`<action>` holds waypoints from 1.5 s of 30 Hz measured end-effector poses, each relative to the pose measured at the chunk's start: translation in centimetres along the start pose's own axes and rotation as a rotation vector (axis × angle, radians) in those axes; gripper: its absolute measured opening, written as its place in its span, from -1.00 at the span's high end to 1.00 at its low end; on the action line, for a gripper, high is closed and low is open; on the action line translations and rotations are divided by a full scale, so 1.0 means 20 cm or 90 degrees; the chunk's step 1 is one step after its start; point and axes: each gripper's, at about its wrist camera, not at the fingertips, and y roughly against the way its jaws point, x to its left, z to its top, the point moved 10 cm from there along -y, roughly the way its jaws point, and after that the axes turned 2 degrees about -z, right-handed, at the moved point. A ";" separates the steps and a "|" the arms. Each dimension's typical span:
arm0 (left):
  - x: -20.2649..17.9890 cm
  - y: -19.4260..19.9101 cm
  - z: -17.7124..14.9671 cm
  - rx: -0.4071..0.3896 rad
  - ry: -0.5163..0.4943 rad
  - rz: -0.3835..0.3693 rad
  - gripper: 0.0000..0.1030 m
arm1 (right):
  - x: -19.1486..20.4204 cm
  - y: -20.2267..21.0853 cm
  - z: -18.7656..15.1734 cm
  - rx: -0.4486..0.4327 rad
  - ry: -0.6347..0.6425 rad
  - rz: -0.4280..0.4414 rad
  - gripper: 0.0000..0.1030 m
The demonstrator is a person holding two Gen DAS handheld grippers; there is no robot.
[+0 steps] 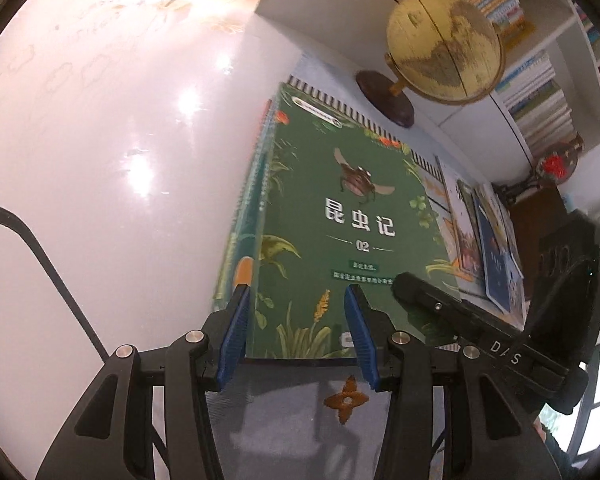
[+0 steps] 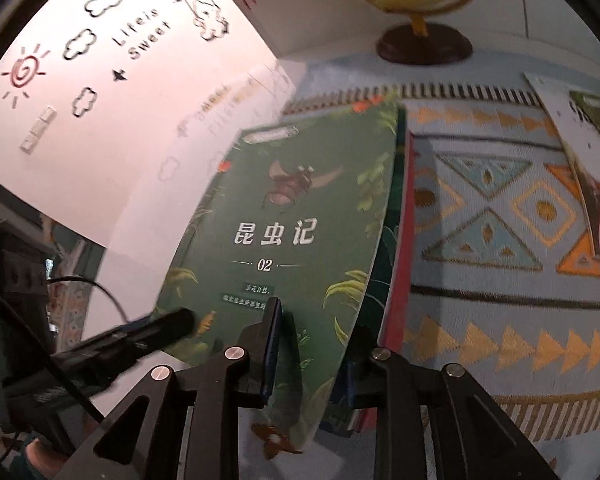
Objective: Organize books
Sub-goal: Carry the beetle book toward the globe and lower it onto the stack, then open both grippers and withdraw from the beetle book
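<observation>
A green book [image 1: 340, 216] with a beetle on its cover tops a small stack of books [image 1: 248, 188], flat against a white wall. My left gripper [image 1: 297, 292] hangs open over the cover's near edge, its blue pads clear of it. One black finger [image 1: 440, 304] of my right gripper rests over the cover's near right part. In the right wrist view, the green book [image 2: 284, 208] runs between the jaws of my right gripper [image 2: 312, 332]. One pad sits above the cover and the other is hidden under it, with a gap showing. The stack's red edge [image 2: 402, 240] shows below.
A yellow globe [image 1: 444, 40] on a dark base stands behind the stack. Several more books [image 1: 484, 240] lie to the right on the patterned blue cloth [image 2: 500, 200]. The white wall [image 2: 100, 80] with drawings closes the left side. Bookshelves [image 1: 540, 92] fill the back right.
</observation>
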 end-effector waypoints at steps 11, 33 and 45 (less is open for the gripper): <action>-0.01 0.10 -0.13 -0.011 0.008 0.033 0.15 | 0.00 0.04 -0.06 0.022 0.038 -0.024 -0.06; -1.30 -0.08 -0.98 0.089 -0.178 -0.034 0.14 | -1.18 1.32 -0.92 -0.091 -0.231 -0.129 -0.13; -1.68 -0.20 -1.18 0.120 -0.231 -0.037 0.14 | -1.56 1.64 -1.11 -0.163 -0.281 -0.164 -0.13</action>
